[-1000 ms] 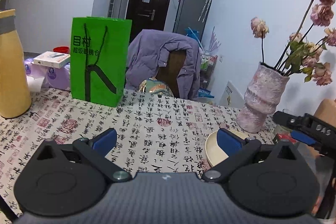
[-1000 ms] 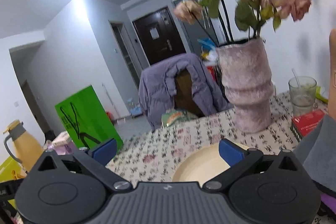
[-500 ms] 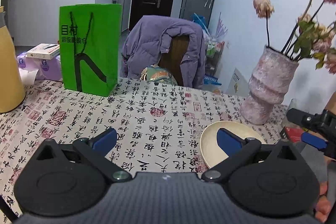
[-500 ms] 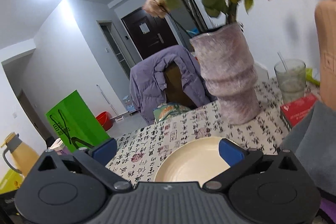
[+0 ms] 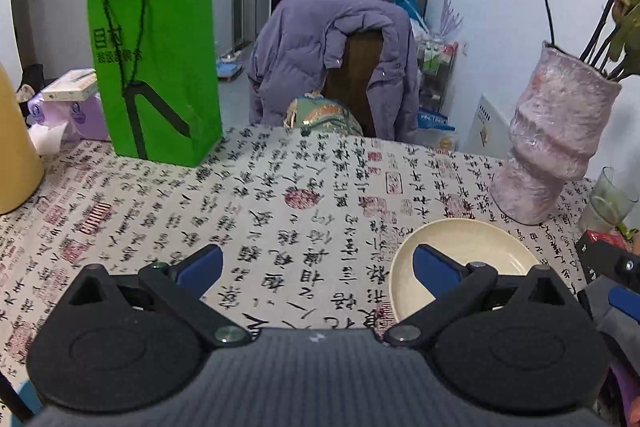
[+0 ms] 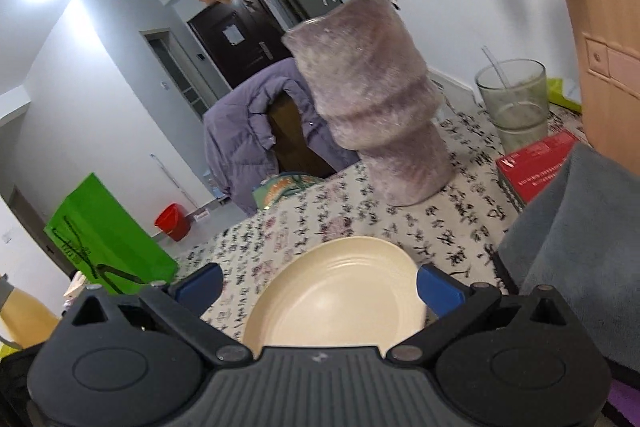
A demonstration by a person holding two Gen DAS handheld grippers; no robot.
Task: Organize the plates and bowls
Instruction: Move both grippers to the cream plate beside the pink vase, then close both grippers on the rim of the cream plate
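Cream plate sat on the calligraphy tablecloth, both grippers spread wide over it

The cream plate (image 6: 340, 291) is seen lying flat on the tablecloth (image 5: 248, 203), just in front of the pink vase (image 6: 368, 107). The right gripper (image 6: 320, 285) is held above it with fingers wide apart, nothing pinched. The left gripper (image 5: 318, 263) is also spread and empty, with the plate behind its right finger. A green bag (image 5: 156, 67) is stood at the far left.
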